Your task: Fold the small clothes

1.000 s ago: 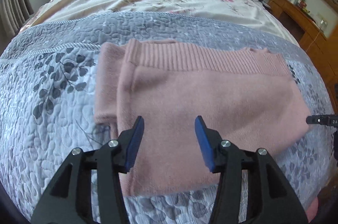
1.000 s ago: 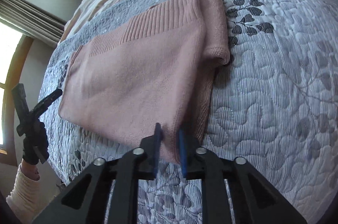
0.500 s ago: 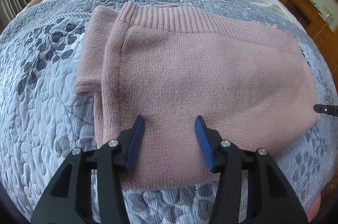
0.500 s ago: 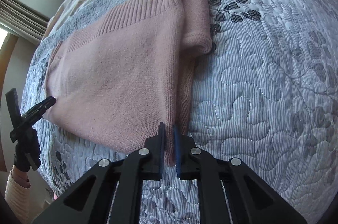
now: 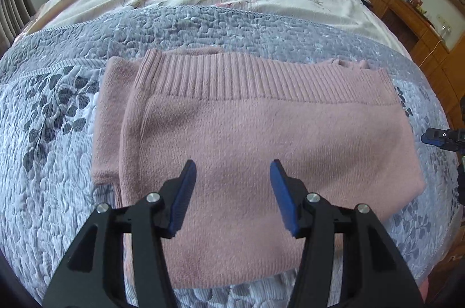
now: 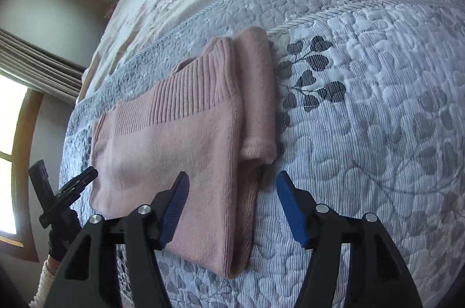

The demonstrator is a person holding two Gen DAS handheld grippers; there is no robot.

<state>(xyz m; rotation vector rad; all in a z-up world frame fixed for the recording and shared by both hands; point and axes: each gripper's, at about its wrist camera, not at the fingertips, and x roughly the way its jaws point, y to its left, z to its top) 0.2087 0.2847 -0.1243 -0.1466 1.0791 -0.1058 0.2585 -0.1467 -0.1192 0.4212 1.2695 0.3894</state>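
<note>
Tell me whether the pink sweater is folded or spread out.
Folded. The pink sweater lies in a compact rectangle on the quilt, doubled layers along its edge, one sleeve tucked beside the ribbed hem.

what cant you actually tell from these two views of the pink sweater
- Underside and inner layers of the folded pink sweater: covered by its own top layer in both views.
- Its near edge: partly behind the open left gripper in the left wrist view.
- The sleeve beyond where it tucks under the body.
- Shelf items at the left wrist view's right edge: too small.
- Right gripper: open, holding nothing.

a quilted bed (image 5: 58, 133) fills the room, wooden dresser (image 5: 407, 14) beside, bright curtained window (image 6: 11, 116).
</note>
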